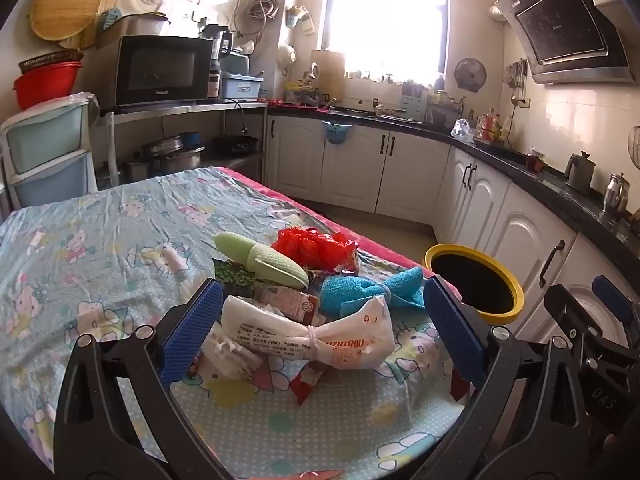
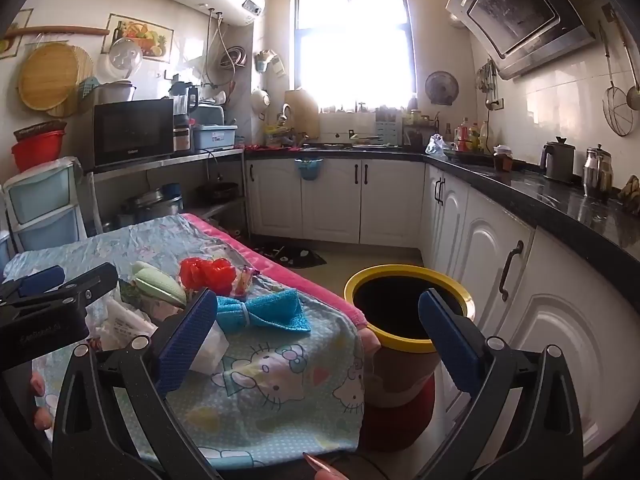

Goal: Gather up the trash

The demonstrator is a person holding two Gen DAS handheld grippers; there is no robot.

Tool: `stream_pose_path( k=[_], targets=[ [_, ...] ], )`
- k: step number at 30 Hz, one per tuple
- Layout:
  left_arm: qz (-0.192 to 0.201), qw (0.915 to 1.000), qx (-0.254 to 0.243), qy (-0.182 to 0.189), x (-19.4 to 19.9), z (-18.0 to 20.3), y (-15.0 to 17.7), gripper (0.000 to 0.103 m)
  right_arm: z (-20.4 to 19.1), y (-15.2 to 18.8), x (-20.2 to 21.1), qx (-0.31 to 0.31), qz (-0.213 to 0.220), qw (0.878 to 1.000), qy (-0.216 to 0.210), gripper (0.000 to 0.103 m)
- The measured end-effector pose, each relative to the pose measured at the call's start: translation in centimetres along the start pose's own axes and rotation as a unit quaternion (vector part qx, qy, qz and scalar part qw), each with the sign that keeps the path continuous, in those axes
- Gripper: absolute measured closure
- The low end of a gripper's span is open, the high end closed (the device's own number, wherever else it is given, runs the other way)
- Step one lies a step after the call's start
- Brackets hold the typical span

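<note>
A table covered in a pale blue cartoon-cat printed cloth (image 1: 100, 248) with a pink edge fills the near left of both views. Just beside its right edge, on the floor, stands a round bin with a yellow rim and red body (image 2: 404, 342), its mouth dark and open.

The left gripper (image 1: 320, 328) is held level over the near part of the table, pointing toward the far counter, its blue-padded jaws spread wide with nothing between them touching the pads. The trash pile sits in and beyond that gap. The right gripper (image 2: 320, 332) is held to the right of it, over the table's corner and the bin, also pointing forward; its jaws stand wide apart, the left finger over the cloth and the right finger over the bin's mouth, holding nothing.

In the pile, nearest the left gripper, lies a white printed plastic bag tied at the middle (image 1: 316, 332). Behind it to the right is a blue fuzzy cloth cinched like a bow (image 1: 372, 290), closest to the bin. Further back lie a pale green oval sponge-like piece (image 1: 260, 262) and a crumpled red plastic bag (image 1: 316, 246), with small printed wrappers (image 1: 288, 300) tucked among them.
</note>
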State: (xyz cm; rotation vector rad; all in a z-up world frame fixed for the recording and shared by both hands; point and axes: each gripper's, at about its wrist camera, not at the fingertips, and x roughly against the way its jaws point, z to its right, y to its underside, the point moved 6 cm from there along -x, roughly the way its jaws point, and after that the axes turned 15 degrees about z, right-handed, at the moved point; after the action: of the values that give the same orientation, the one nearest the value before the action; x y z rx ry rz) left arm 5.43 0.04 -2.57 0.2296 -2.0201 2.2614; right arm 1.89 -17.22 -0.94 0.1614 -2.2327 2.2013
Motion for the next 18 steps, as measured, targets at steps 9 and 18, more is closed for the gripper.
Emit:
stream_pose_path(
  k=[9,18],
  targets=[
    [-0.001,1.0000,-0.006,0.000,-0.05,-0.08,0.00,0.011,-0.24,-0.16,0.10,0.006,0.002,1.000,-0.002,0.005],
    [0.004,1.0000,-0.009,-0.001,-0.16,0.19,-0.12,0.010,0.11,-0.72,0.05,0.003,0.001,1.000,0.000,0.005]
  ],
)
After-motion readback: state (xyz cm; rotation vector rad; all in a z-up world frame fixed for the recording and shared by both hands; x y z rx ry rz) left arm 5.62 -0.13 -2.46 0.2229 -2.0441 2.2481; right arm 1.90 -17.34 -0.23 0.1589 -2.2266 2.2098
